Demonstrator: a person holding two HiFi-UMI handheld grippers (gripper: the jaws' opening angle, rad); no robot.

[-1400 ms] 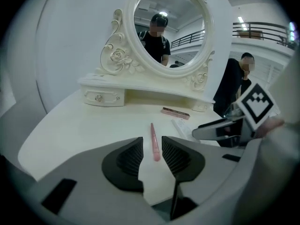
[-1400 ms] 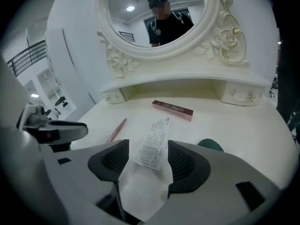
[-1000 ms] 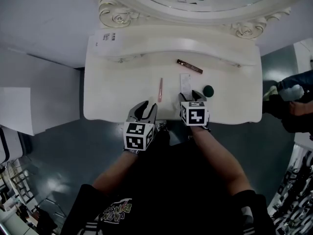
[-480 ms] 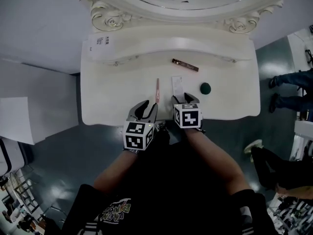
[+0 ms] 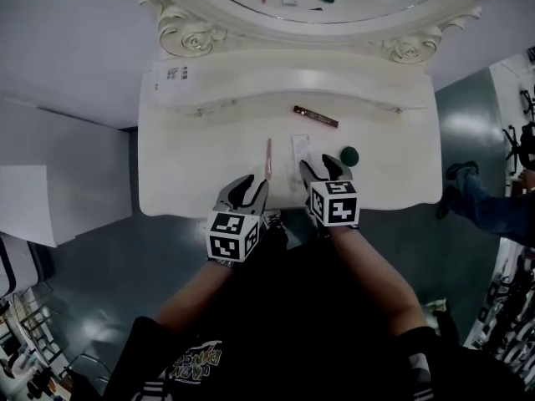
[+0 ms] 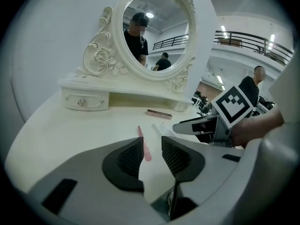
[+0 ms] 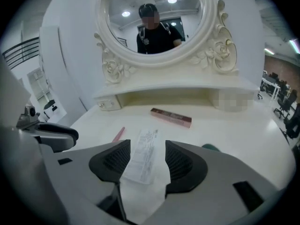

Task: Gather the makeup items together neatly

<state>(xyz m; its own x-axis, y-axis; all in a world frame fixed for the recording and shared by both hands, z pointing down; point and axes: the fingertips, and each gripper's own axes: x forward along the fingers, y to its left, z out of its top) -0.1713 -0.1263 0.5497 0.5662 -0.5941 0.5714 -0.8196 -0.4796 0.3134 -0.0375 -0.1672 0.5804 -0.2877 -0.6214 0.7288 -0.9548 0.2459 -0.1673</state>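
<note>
On the white counter [image 5: 192, 170], four makeup items lie scattered in front of an ornate mirror [image 5: 188, 33]. A slim pink stick [image 5: 267, 157] lies pointing near to far, a little left of centre. Just right of it lies a flat white printed packet [image 5: 301, 147], and further right is a small dark green round item [image 5: 349, 154]. A long brown box [image 5: 315, 116] sits on a slant farther back, apart from the other three. The left gripper [image 5: 248, 187] hangs at the near edge of the counter. Its fingers [image 6: 129, 161] are spread with a narrow gap and hold nothing, and the pink stick shows just beyond that gap in the left gripper view. The right gripper [image 5: 324, 168] is over the counter between the packet and the green item. Its fingers [image 7: 185, 165] are spread wider and grip nothing. In the right gripper view the packet lies flat on the counter in line with the gap. The stick is to its left, the brown box is beyond it, and an edge of the green item shows at the right.
</note>
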